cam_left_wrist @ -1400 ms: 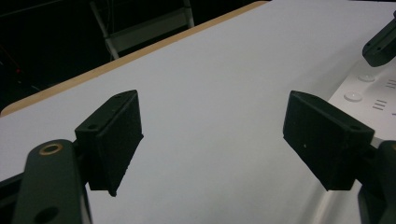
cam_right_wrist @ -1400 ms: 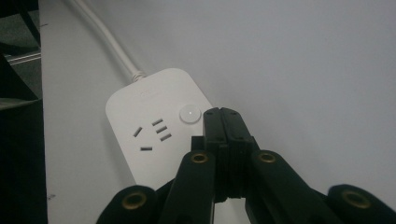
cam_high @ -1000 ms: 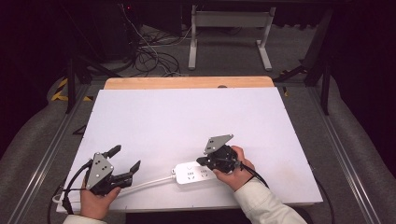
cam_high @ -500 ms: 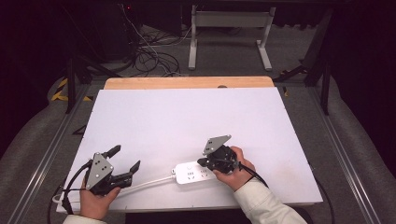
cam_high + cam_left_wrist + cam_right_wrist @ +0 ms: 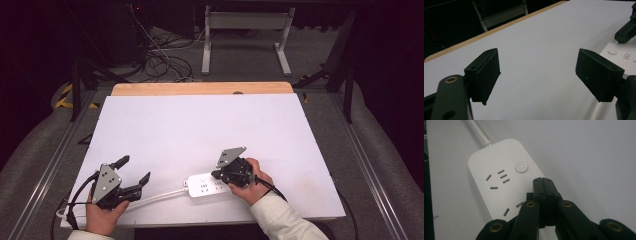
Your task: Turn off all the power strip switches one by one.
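Observation:
A white power strip (image 5: 204,186) lies flat near the table's front edge, its white cable (image 5: 155,194) running left. In the right gripper view the strip (image 5: 499,182) shows sockets and a round button (image 5: 521,167). My right gripper (image 5: 543,181) is shut with nothing between its jaws, tips hovering over the strip just short of the button; from above it (image 5: 217,174) sits at the strip's right end. My left gripper (image 5: 134,171) rests at the front left, open and empty; its own view has its jaws (image 5: 537,70) wide apart over bare table, the strip (image 5: 624,53) at the right edge.
The white table top (image 5: 200,130) has a wooden strip (image 5: 200,88) along its far edge. Beyond it are a metal stand (image 5: 245,30) and loose cables (image 5: 160,55) on the floor. Metal rails (image 5: 45,170) run along both sides of the table.

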The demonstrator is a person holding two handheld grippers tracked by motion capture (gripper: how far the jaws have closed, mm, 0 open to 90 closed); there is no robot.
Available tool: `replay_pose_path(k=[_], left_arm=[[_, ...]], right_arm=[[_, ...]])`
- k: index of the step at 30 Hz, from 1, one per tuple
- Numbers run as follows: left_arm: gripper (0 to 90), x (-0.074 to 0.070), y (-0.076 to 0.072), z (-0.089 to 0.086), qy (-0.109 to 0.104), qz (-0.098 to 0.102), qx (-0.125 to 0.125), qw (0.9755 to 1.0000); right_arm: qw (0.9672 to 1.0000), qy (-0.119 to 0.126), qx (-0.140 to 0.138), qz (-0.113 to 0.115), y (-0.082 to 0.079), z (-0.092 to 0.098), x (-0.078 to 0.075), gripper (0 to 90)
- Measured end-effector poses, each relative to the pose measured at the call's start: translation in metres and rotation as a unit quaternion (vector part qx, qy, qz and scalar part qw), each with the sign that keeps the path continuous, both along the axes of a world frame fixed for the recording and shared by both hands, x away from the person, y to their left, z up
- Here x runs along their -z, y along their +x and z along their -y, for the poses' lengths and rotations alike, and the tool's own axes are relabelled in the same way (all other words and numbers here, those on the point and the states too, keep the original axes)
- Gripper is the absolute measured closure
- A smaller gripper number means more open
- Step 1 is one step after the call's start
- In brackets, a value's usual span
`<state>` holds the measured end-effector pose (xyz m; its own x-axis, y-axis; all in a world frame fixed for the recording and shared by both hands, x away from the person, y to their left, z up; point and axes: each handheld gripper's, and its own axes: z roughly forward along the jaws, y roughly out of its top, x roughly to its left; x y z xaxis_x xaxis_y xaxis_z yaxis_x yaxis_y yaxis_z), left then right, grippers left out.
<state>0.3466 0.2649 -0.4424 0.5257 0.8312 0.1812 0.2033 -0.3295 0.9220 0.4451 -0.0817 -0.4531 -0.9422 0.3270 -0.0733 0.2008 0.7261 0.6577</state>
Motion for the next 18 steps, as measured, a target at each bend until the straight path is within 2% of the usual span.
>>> replay_pose_path(k=[18], left_arm=[[20.3, -0.0001, 0.0003, 0.0007, 0.006, 0.000, 0.000, 1.0000]], right_arm=[[0.9997, 0.001, 0.006, -0.024, 0.0038, -0.0004, 0.0000, 90.0]])
